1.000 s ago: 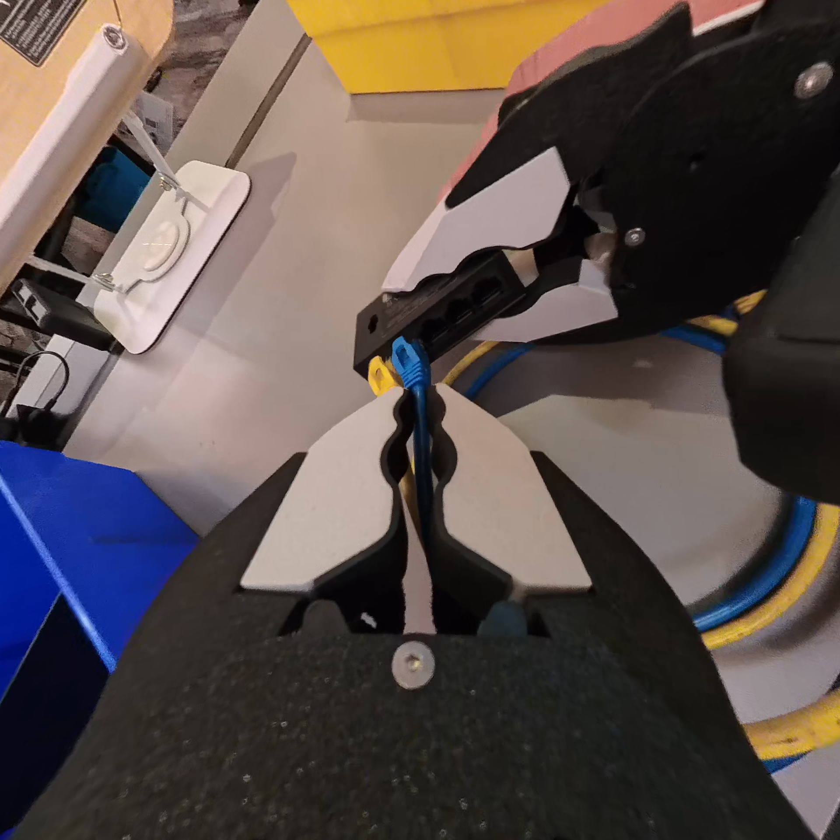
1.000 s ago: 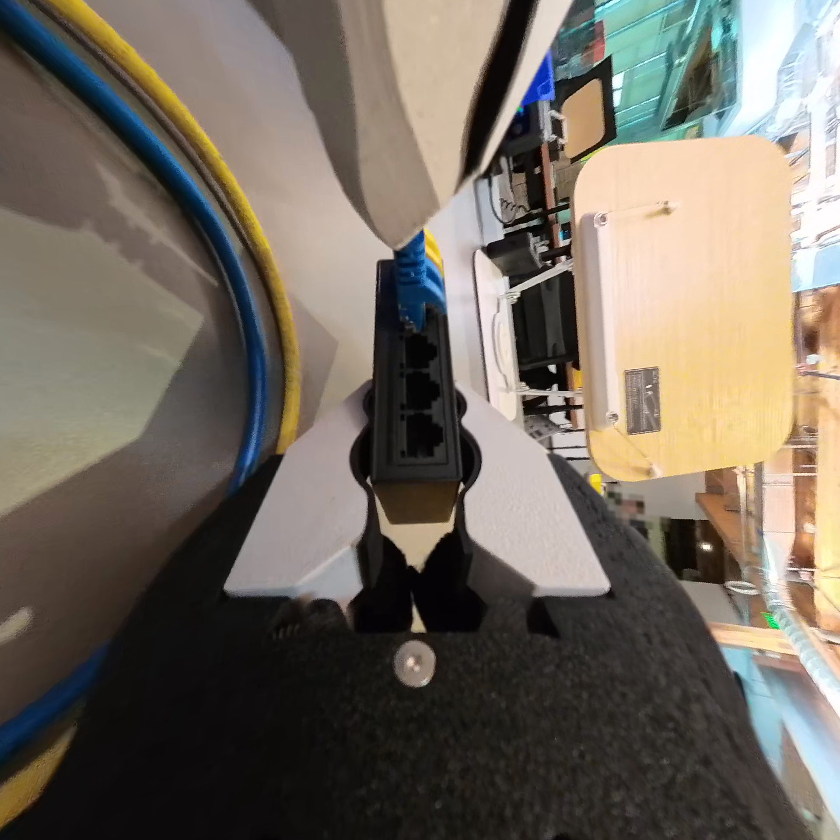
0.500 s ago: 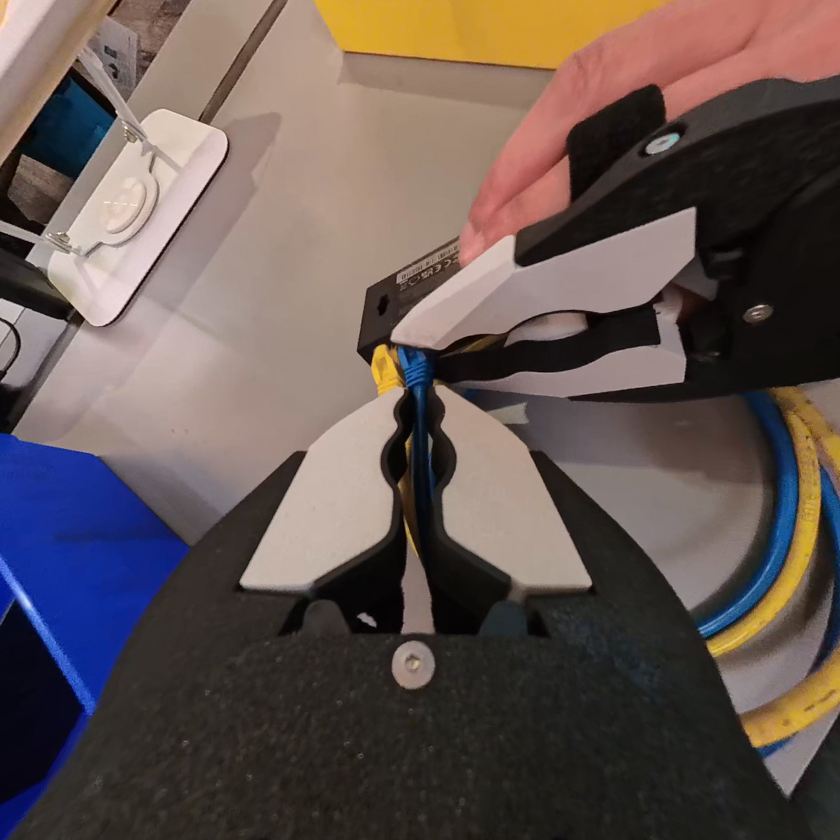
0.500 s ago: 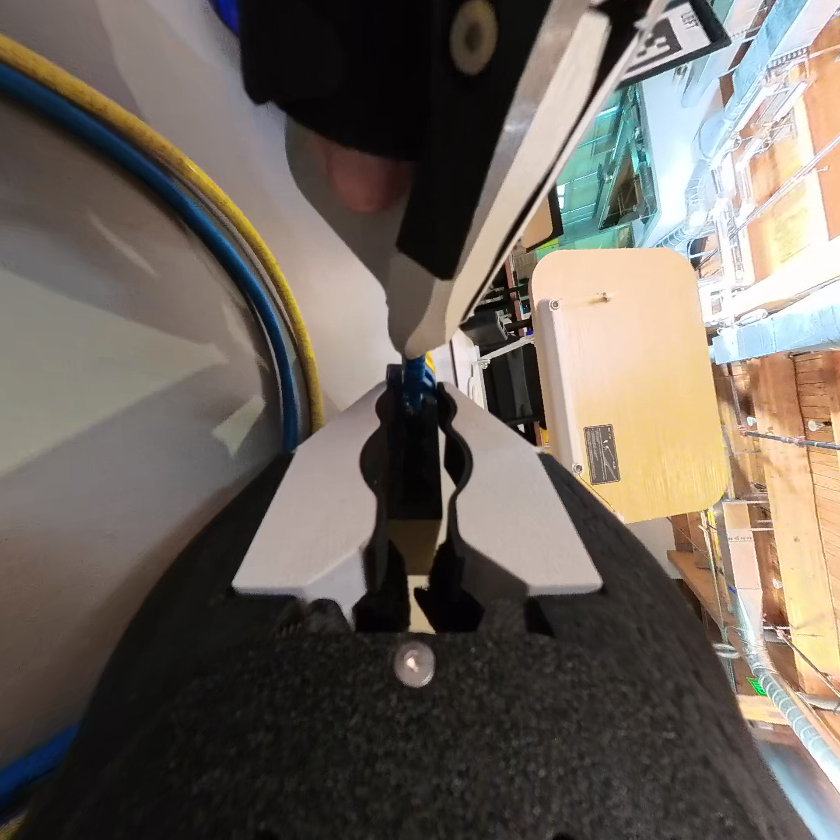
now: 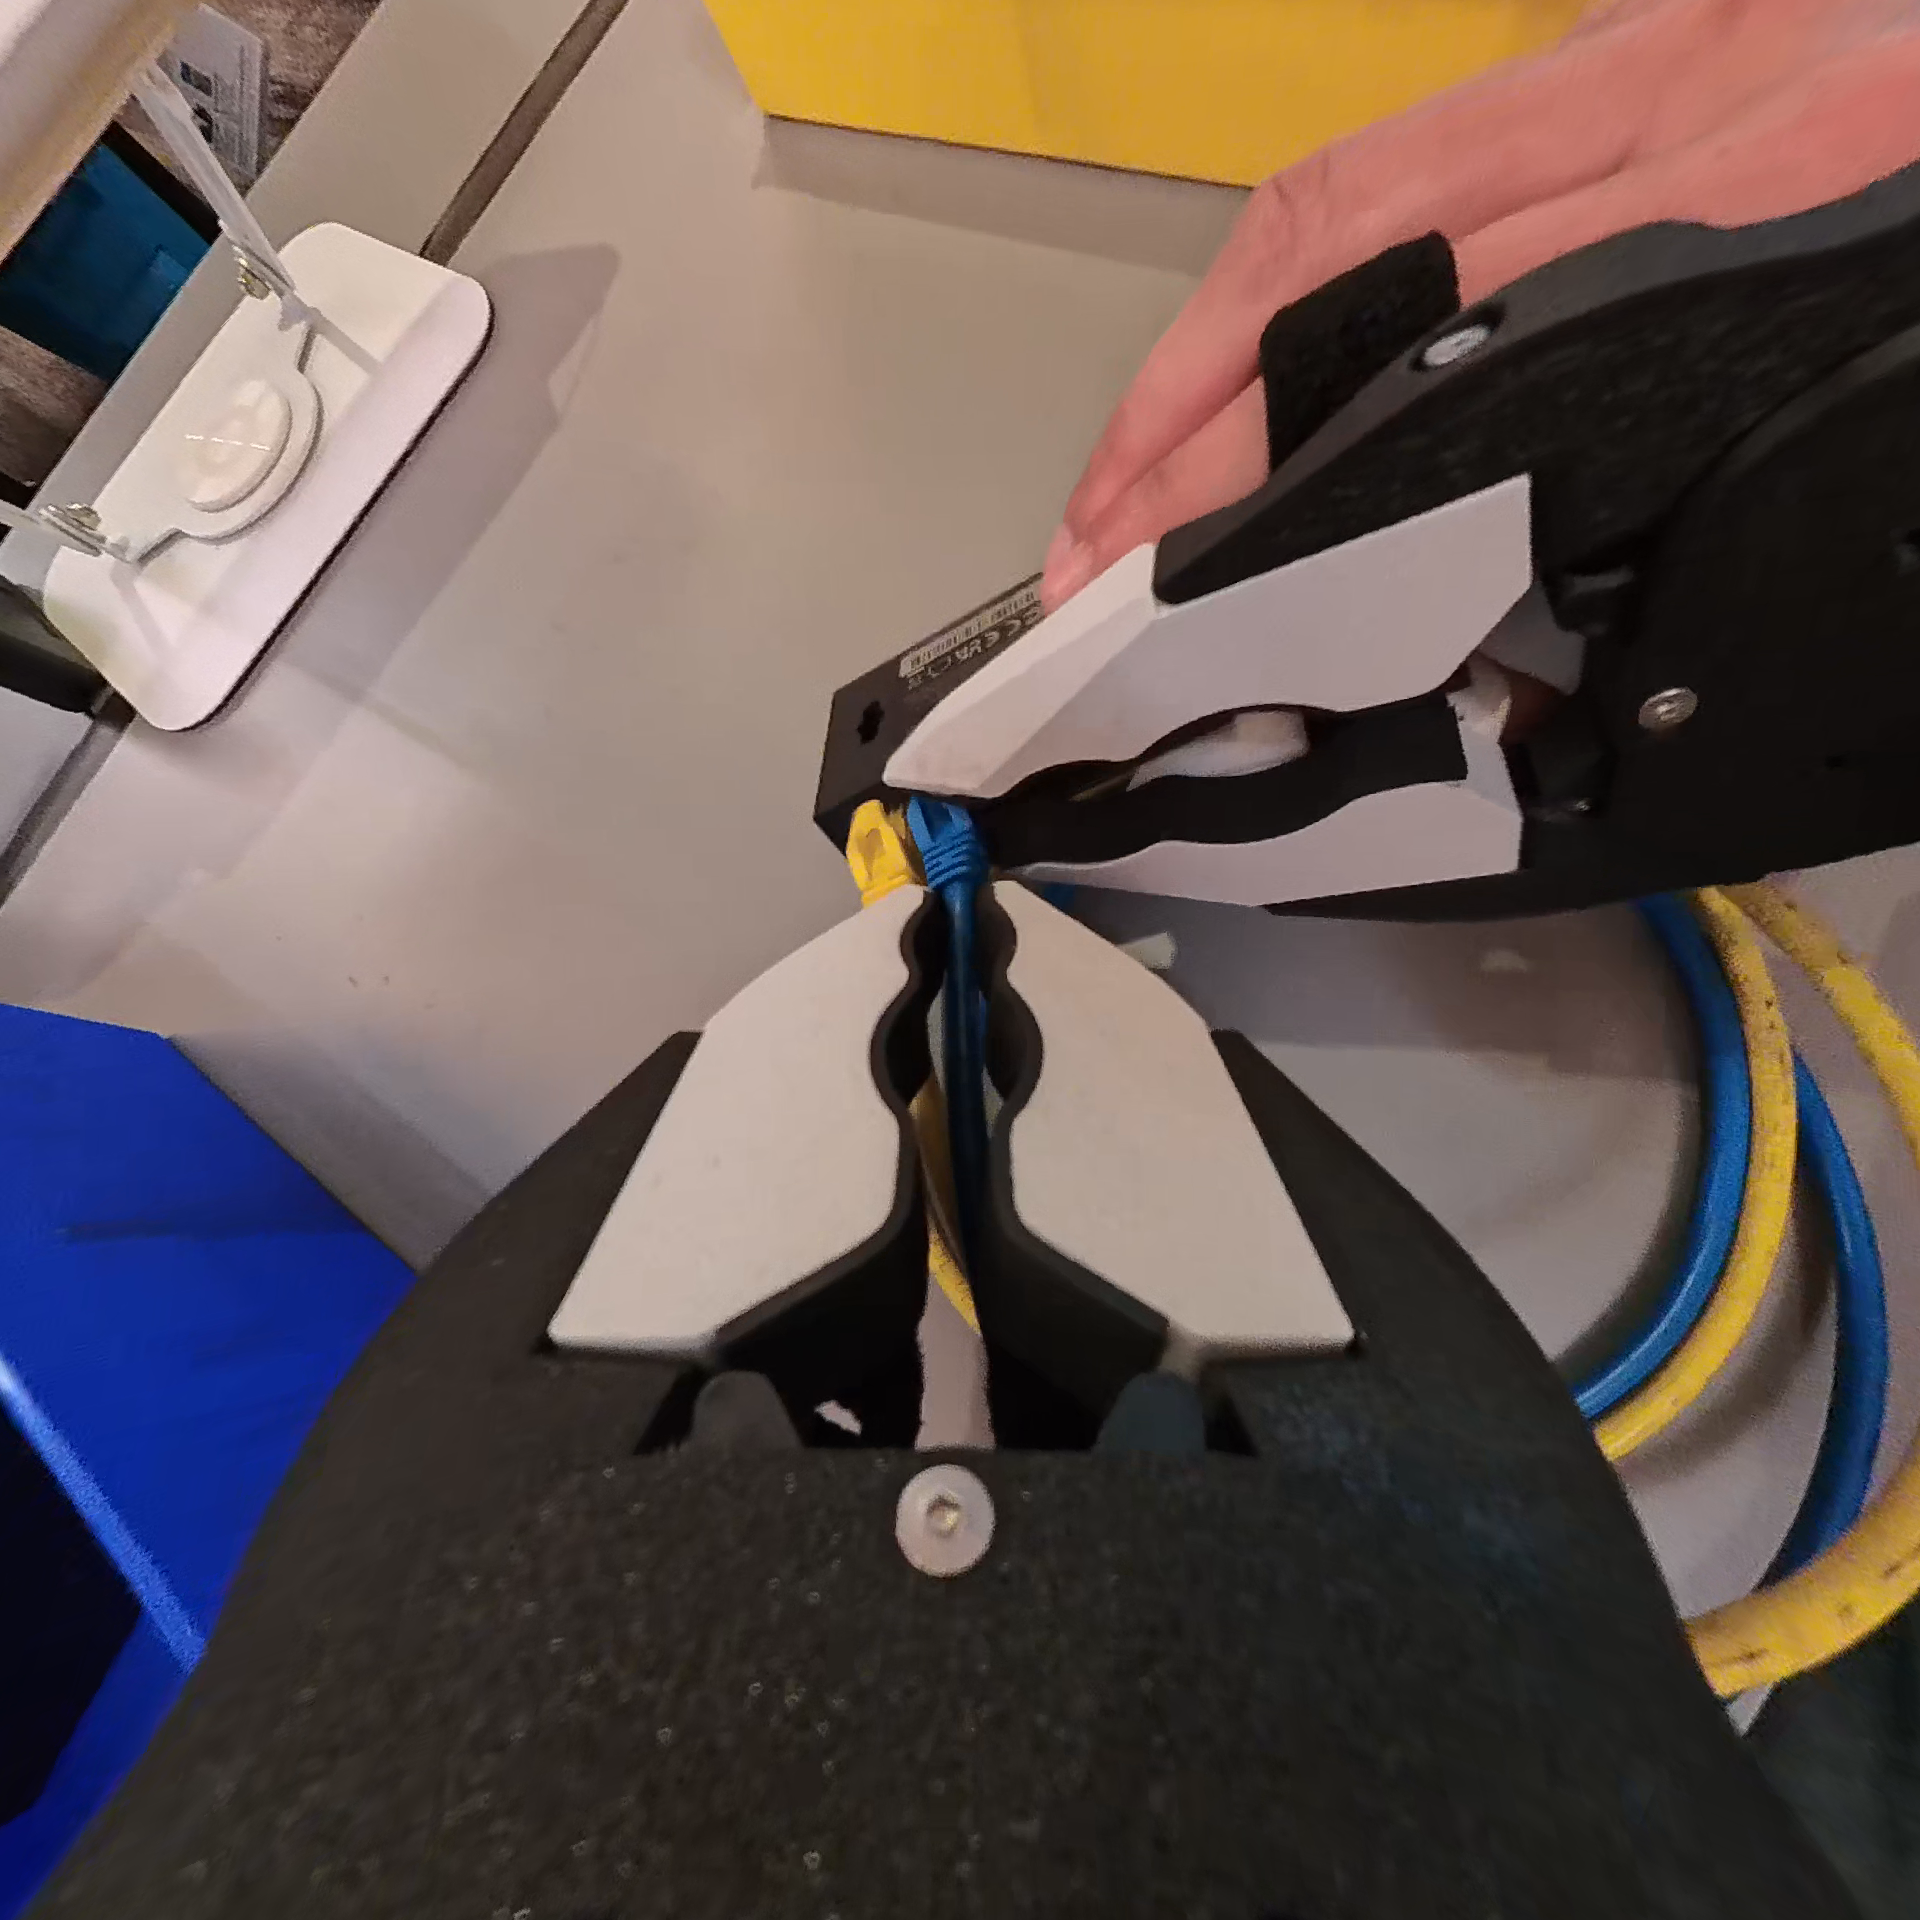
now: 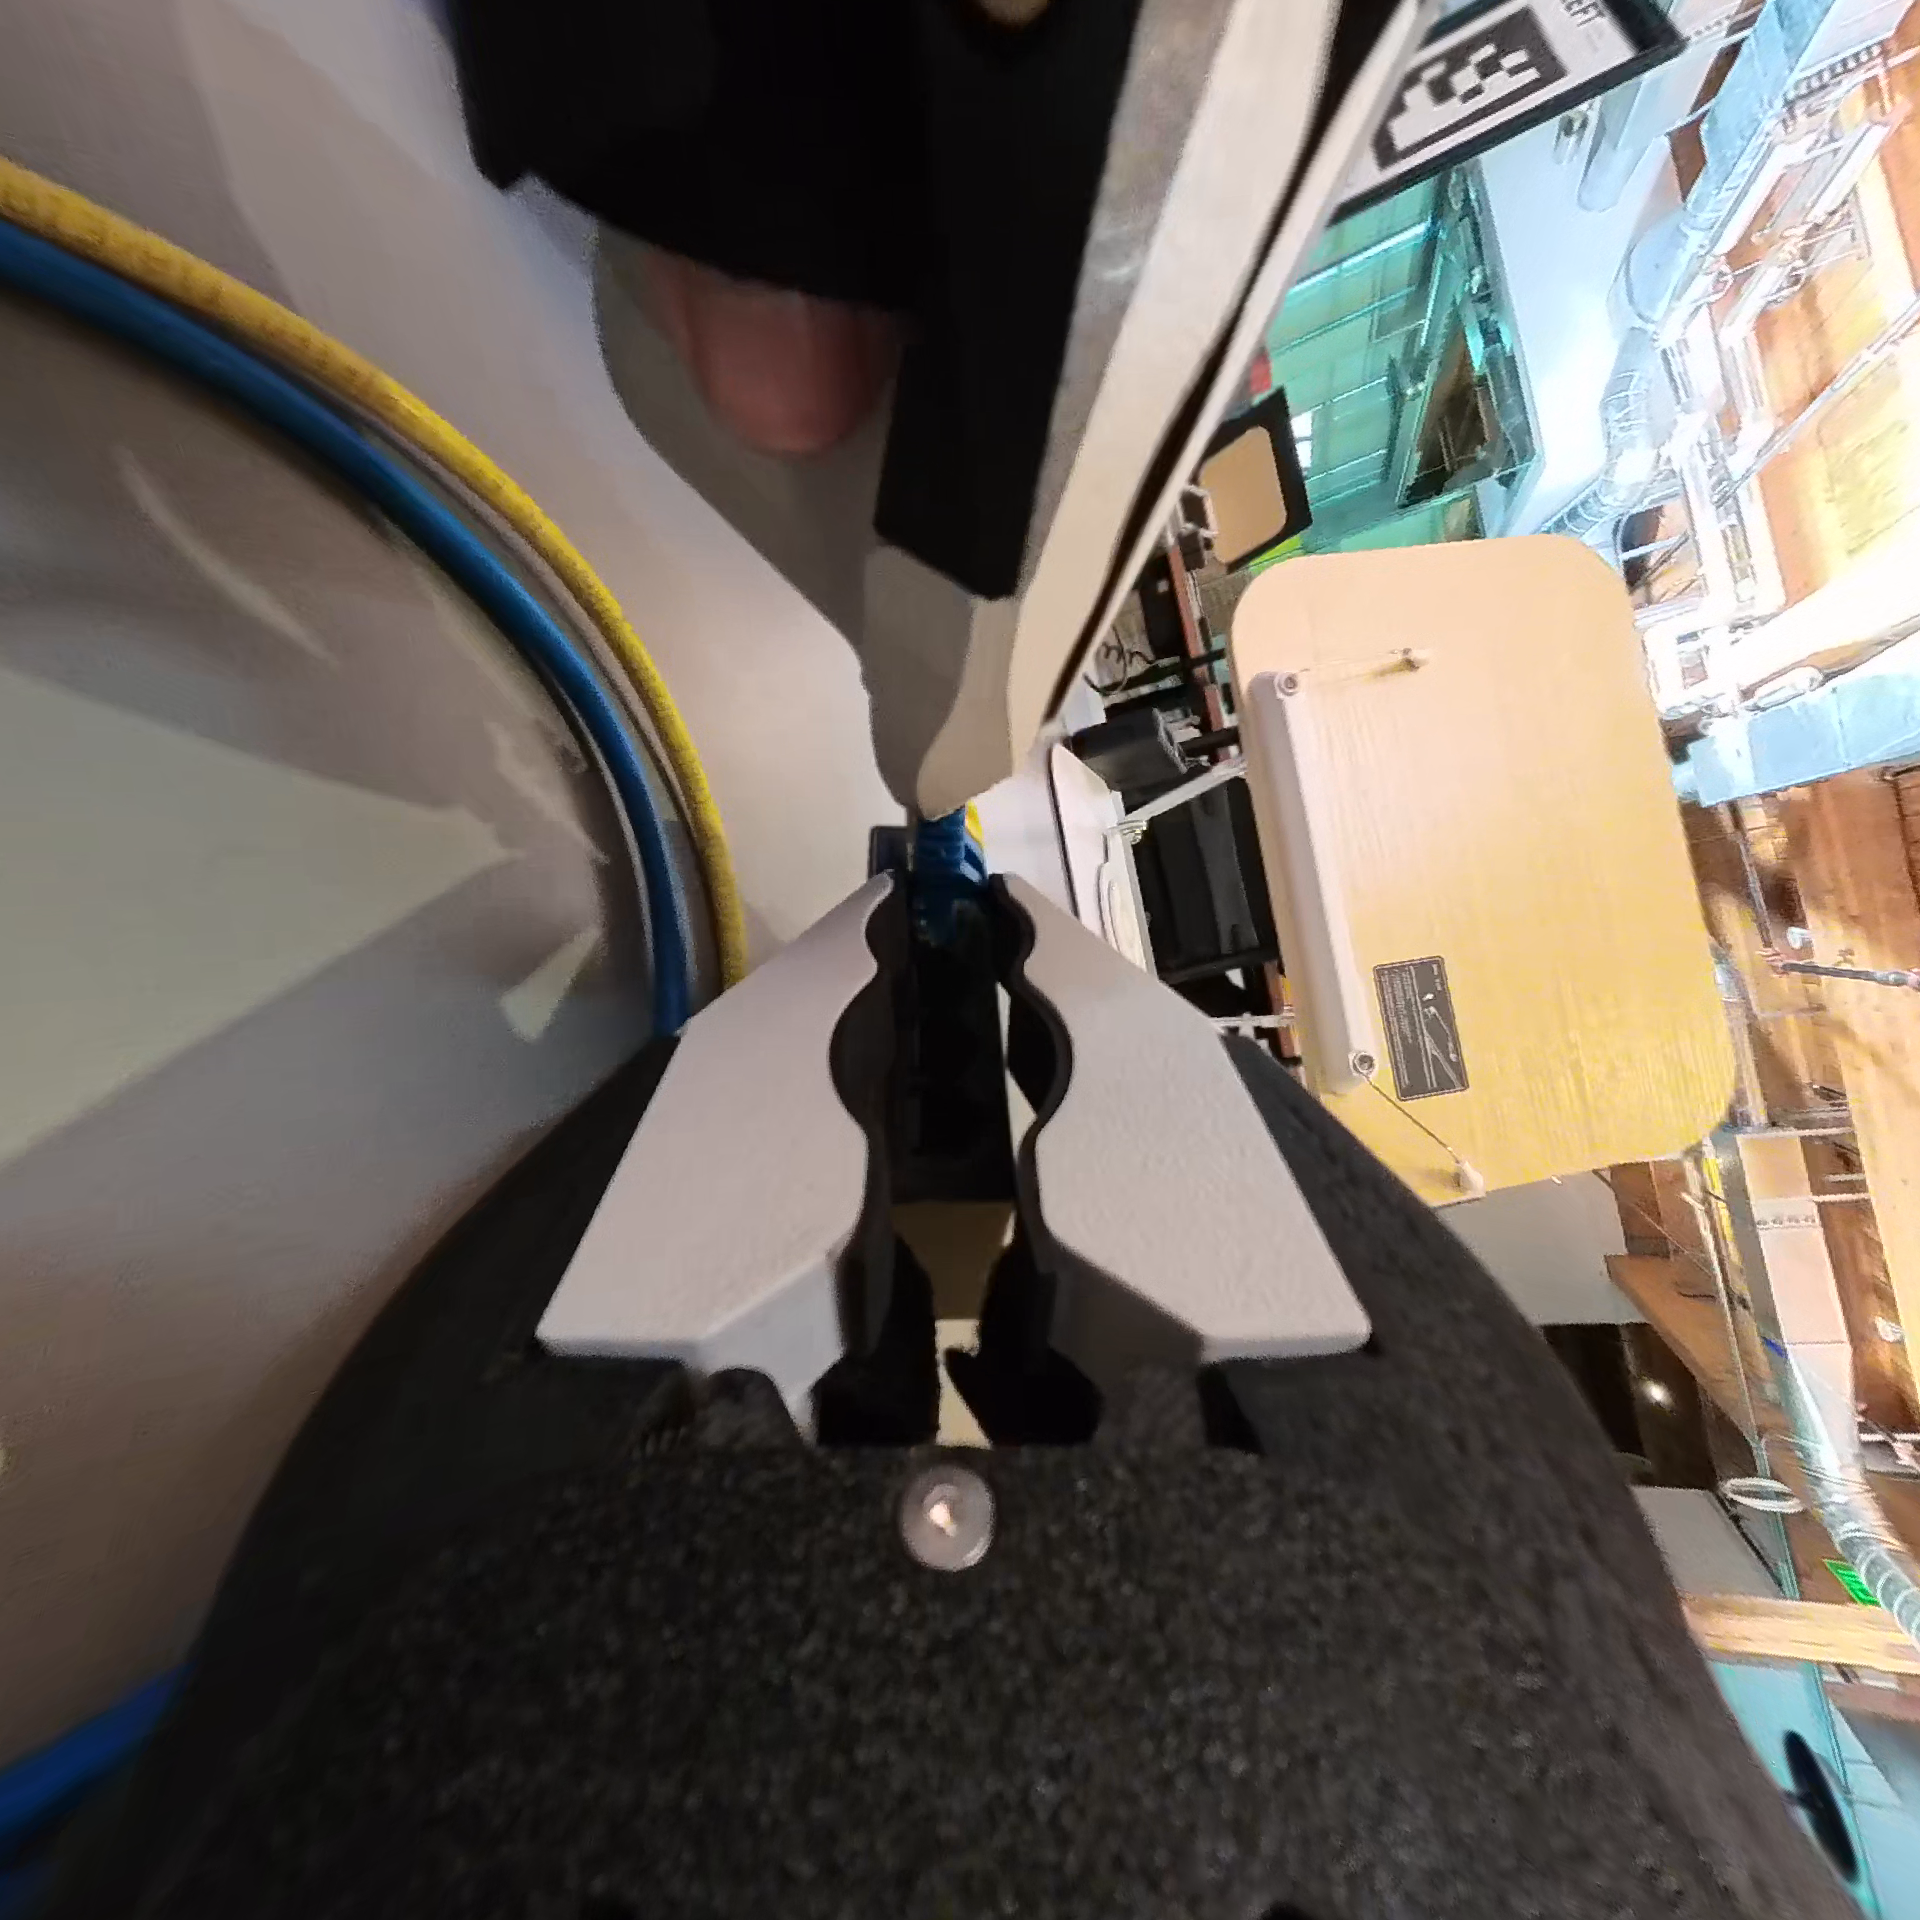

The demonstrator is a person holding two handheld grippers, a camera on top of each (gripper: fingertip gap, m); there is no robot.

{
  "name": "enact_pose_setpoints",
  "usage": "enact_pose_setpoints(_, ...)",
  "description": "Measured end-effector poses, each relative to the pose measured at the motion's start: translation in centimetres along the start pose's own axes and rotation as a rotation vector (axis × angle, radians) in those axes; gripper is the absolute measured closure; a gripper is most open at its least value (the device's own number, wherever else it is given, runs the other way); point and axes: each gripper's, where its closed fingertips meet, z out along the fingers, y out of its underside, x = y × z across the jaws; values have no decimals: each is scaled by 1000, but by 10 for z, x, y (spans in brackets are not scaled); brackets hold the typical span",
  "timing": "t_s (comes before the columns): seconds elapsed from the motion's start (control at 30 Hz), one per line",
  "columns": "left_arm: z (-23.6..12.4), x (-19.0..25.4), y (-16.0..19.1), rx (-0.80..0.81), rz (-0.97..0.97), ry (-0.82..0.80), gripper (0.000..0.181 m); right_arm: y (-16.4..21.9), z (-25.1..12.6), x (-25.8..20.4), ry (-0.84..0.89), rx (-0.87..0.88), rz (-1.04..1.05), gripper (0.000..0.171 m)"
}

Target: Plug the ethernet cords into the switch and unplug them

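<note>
My left gripper (image 5: 954, 914) pinches the thin blue ethernet cord (image 5: 964, 1049) just below the small black plastic switch (image 5: 868, 732), which my right gripper (image 6: 940, 883) clamps.

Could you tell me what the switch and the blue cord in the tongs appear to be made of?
The switch, clamped in the right tongs, looks like matte black moulded plastic, though painted metal is possible: flat faces, crisp edges, little glare. The blue cord, pinched in the left tongs, seems a smooth flexible plastic or rubber jacket with a ribbed moulded boot at its plug.
</note>
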Motion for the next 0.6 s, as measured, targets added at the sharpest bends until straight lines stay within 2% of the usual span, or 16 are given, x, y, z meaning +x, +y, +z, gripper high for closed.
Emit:
enact_pose_setpoints(0.2,-1,0,-2,14,-5,-4,176,2,-2,4,-44,-33,10,159)
enact_pose_setpoints(0.4,-1,0,-7,46,-33,5,176,2,-4,9,-10,-10,-33,159)
enact_pose_setpoints(0.6,2,-7,4,-7,-16,-5,176,0,-7,4,-35,44,81,151)
